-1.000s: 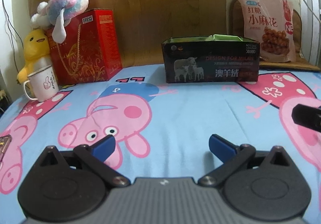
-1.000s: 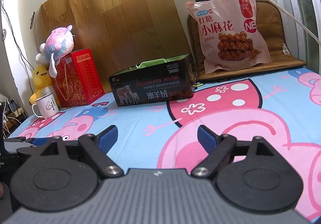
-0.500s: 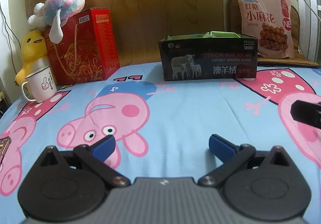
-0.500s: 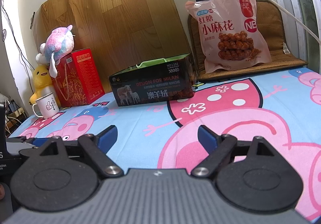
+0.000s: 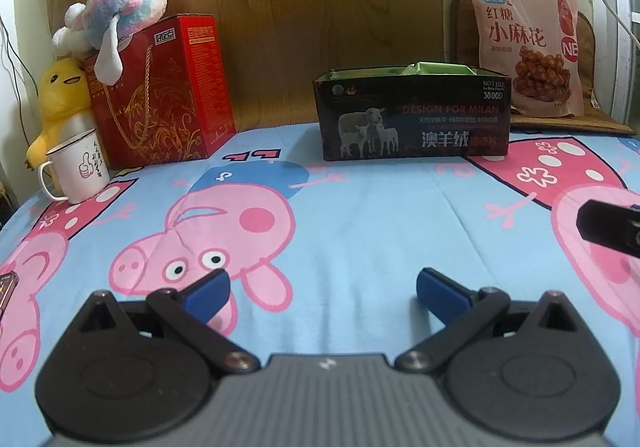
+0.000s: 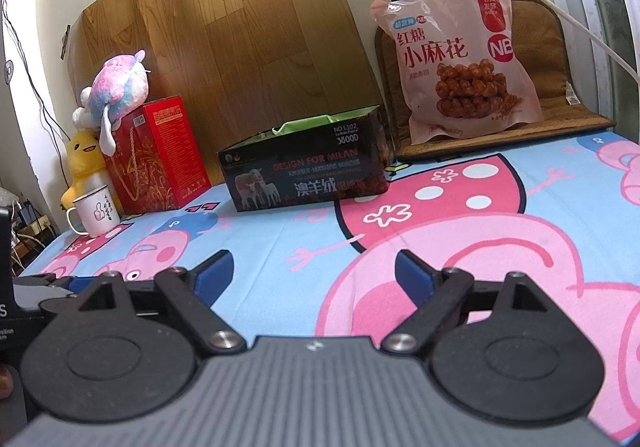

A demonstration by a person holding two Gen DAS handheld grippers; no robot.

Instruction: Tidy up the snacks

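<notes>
The cartoon-print bed sheet (image 5: 360,215) lies bare across the near and middle ground in both views; passage there is unobstructed. Along the back wall stand the obstacles. At left, a white mug (image 5: 78,173), a yellow plush duck (image 5: 60,99) and a red gift box (image 5: 164,95) with a pastel plush toy (image 5: 120,15) on top crowd one corner. At centre stands a dark open-topped box (image 5: 412,119), with open sheet on either side of it. At right, a snack bag (image 6: 460,59) leans on a brown cushion (image 6: 560,47). A white cable (image 6: 560,11) hangs across the right wall.

dim warm light, sharp, fisheye-bent edges
</notes>
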